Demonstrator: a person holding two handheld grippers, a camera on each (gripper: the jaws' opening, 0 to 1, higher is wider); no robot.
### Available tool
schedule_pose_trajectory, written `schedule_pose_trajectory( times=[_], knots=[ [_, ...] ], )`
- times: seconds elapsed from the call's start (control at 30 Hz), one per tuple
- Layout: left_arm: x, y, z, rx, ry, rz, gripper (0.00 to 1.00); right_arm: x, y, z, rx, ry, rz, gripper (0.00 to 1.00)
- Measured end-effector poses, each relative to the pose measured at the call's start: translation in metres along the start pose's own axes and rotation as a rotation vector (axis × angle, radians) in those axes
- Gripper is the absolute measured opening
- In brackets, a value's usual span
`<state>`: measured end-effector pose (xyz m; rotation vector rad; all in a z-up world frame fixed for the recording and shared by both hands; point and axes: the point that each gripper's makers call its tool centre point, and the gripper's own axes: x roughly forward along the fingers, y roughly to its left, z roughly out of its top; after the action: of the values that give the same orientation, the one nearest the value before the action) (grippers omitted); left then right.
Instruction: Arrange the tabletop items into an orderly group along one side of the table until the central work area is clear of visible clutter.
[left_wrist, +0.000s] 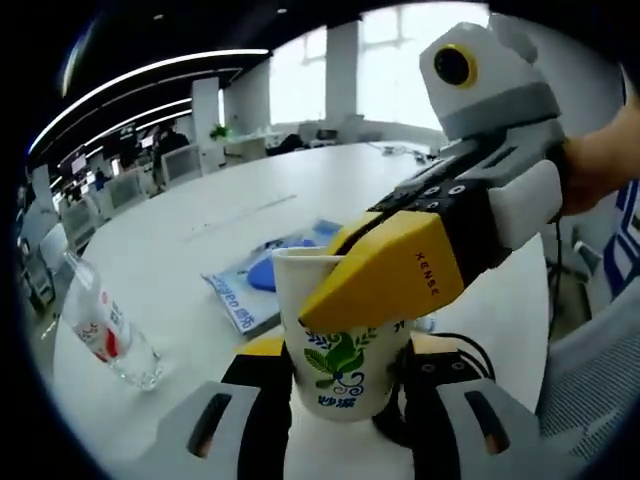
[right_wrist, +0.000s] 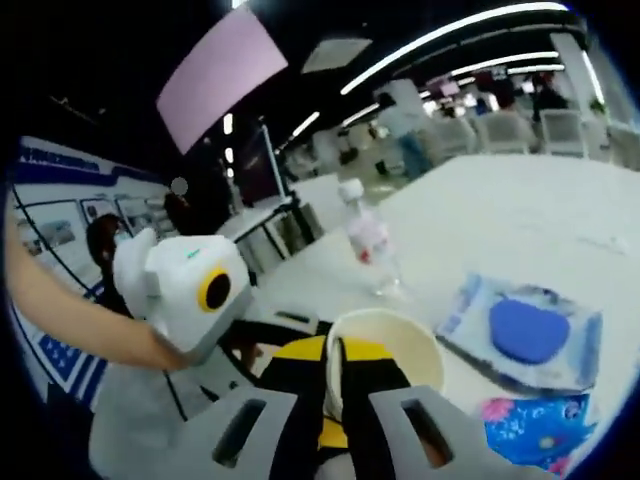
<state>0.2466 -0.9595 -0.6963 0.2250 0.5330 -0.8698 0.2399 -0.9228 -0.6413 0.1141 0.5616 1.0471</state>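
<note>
right gripper (right_wrist: 335, 400) pinching paper cup (right_wrist: 385, 345) rim; left gripper (left_wrist: 345, 400) clamping cup's sides.

The left gripper (left_wrist: 345, 400) has its jaws around a paper cup (left_wrist: 342, 345). The right gripper (left_wrist: 385, 275) pinches the cup's rim from two o'clock. A bottle (left_wrist: 108, 325) lies at nine o'clock, a blue packet (left_wrist: 262, 280) just behind the cup.

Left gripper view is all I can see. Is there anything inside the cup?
Observer: No, the right gripper view looks down into the cup, and it appears empty.
Operator: How is the other gripper holding it?
Observer: The right gripper pinches the rim, one jaw inside the cup, one outside.
Operator: Is anything hiding behind it?
Observer: A pink-and-blue packet lies beside the blue-pad packet.
</note>
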Motion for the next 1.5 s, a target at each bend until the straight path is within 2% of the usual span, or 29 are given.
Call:
schedule_pose_trajectory(
  times=[0.27,0.5,0.67,0.8,0.87,0.93,0.97,1.07,1.2,1.27,1.4,1.5],
  knots=[
    [-0.003,0.011,0.001,-0.026,-0.033,0.075,0.41,0.011,0.009,0.001,-0.191,0.063,-0.009,0.01],
    [-0.006,0.019,-0.005,-0.047,-0.044,0.122,0.40,0.020,0.014,-0.002,-0.279,0.116,-0.007,0.01],
    [-0.008,0.027,-0.005,-0.075,-0.065,0.155,0.40,0.028,0.015,-0.002,-0.388,0.156,-0.002,0.01],
    [-0.009,0.035,-0.005,-0.098,-0.091,0.180,0.39,0.032,0.013,0.003,-0.402,0.156,-0.003,0.04],
    [-0.009,0.042,-0.002,-0.147,-0.128,0.204,0.39,0.033,0.009,0.010,-0.425,0.134,-0.021,0.07],
    [-0.012,0.050,-0.001,-0.176,-0.145,0.227,0.39,0.033,0.002,0.017,-0.494,0.126,-0.055,0.12],
    [-0.013,0.053,0.000,-0.177,-0.153,0.233,0.39,0.034,0.000,0.024,-0.524,0.098,-0.070,0.15],
    [-0.016,0.062,0.002,-0.185,-0.170,0.251,0.39,0.031,-0.001,0.041,-0.450,0.027,-0.094,0.16],
    [-0.018,0.076,0.004,-0.195,-0.192,0.284,0.39,0.022,-0.008,0.062,-0.441,-0.054,-0.140,0.15],
    [-0.018,0.085,0.004,-0.212,-0.206,0.303,0.39,0.013,-0.014,0.073,-0.405,-0.107,-0.174,0.15],
    [-0.016,0.096,0.003,-0.220,-0.213,0.333,0.39,-0.003,-0.023,0.079,-0.374,-0.138,-0.211,0.14],
    [-0.010,0.102,0.000,-0.234,-0.215,0.347,0.39,-0.014,-0.030,0.072,-0.315,-0.140,-0.235,0.13]
  ],
)
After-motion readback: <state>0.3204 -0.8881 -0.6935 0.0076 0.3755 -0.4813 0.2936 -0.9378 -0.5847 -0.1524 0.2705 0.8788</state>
